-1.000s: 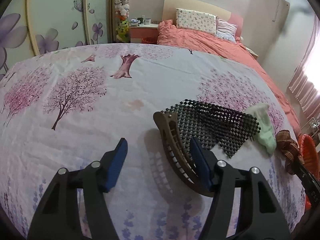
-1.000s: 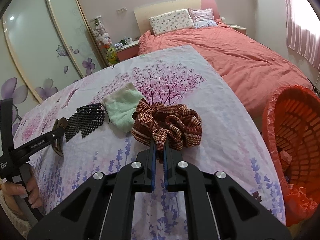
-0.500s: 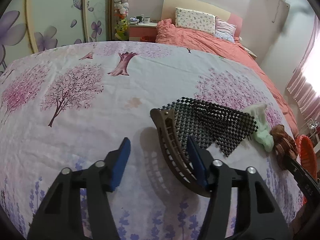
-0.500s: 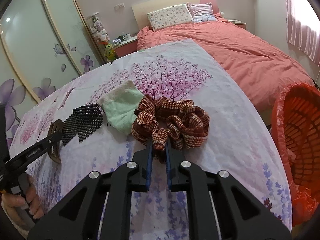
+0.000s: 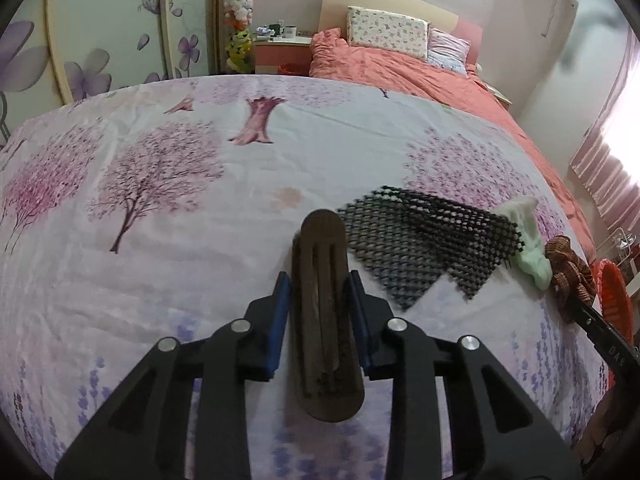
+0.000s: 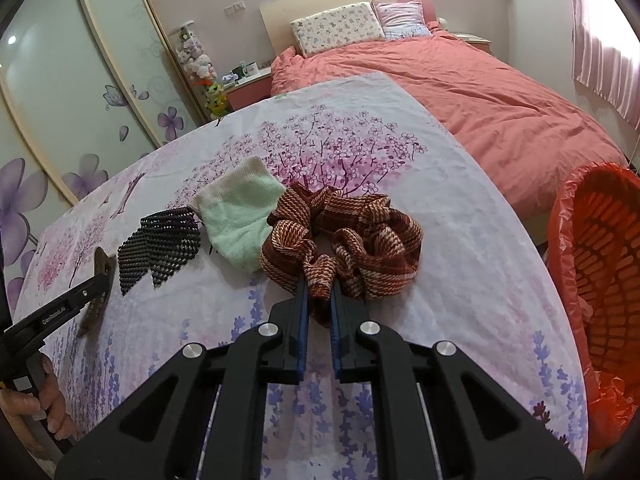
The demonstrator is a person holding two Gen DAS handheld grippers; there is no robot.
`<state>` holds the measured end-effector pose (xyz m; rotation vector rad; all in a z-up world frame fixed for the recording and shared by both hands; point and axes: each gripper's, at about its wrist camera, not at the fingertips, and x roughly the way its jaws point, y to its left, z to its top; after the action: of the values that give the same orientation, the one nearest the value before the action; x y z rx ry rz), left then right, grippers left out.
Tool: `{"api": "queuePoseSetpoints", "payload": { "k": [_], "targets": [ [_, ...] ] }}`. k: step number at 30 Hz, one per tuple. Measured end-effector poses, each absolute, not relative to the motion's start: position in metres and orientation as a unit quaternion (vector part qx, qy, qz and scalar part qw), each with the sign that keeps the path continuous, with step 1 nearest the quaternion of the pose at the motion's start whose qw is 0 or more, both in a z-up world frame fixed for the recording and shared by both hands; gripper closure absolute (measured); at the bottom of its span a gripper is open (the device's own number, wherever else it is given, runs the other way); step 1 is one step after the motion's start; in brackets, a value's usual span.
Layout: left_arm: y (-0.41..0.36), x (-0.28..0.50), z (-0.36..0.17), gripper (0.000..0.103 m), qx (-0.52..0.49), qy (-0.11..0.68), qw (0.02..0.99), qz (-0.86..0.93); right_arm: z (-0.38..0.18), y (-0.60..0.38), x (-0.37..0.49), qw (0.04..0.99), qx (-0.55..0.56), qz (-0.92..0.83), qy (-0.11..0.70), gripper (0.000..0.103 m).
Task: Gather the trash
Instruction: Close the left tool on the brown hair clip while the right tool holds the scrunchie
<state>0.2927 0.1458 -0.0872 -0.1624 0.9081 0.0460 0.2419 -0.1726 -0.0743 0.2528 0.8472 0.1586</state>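
Observation:
My left gripper (image 5: 319, 292) is shut on a brown slotted hair clip (image 5: 323, 312), which stands edge-on between the blue pads over the floral sheet. My right gripper (image 6: 318, 294) is shut on a brown-red woven scrunchie (image 6: 352, 232) that rests on the sheet. A black mesh piece (image 5: 424, 240) and a pale green sock (image 5: 530, 248) lie to the right of the clip; both also show in the right wrist view, the mesh (image 6: 160, 246) and the sock (image 6: 240, 220). An orange basket lined with a red bag (image 6: 600, 280) stands at the right.
The floral sheet (image 5: 160, 200) covers a raised flat surface. A bed with a coral duvet (image 6: 480, 92) and pillows is behind it. Sliding wardrobe doors (image 6: 60, 100) stand at the left. A nightstand (image 5: 280, 50) with cups is at the back.
My left gripper has closed on the hair clip, which turned from lying on its side to edge-on between the pads. My right gripper still holds the scrunchie, drawn slightly nearer.

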Motion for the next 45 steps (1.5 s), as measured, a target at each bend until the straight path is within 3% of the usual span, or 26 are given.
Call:
{"api": "queuePoseSetpoints", "payload": {
  "k": [3,7,10,40,45],
  "targets": [
    [0.144,0.290,-0.088,0.072,-0.064,0.433,0.899,0.021,-0.074,-0.172,0.242,0.901,0.119,0.075,0.410,0.094],
    [0.133,0.290,-0.089,0.061,-0.044,0.428,0.902,0.025,-0.075,-0.171,0.243,0.901,0.115,0.073,0.411,0.094],
    [0.128,0.292,-0.090,0.058,-0.044,0.429,0.902,0.027,-0.075,-0.171,0.243,0.901,0.116,0.073,0.412,0.094],
    [0.137,0.290,-0.089,0.057,-0.067,0.426,0.902,0.019,-0.074,-0.172,0.239,0.903,0.120,0.071,0.407,0.093],
    [0.131,0.290,-0.090,0.058,-0.024,0.433,0.901,0.028,-0.073,-0.170,0.243,0.901,0.123,0.079,0.408,0.086]
  ]
}}
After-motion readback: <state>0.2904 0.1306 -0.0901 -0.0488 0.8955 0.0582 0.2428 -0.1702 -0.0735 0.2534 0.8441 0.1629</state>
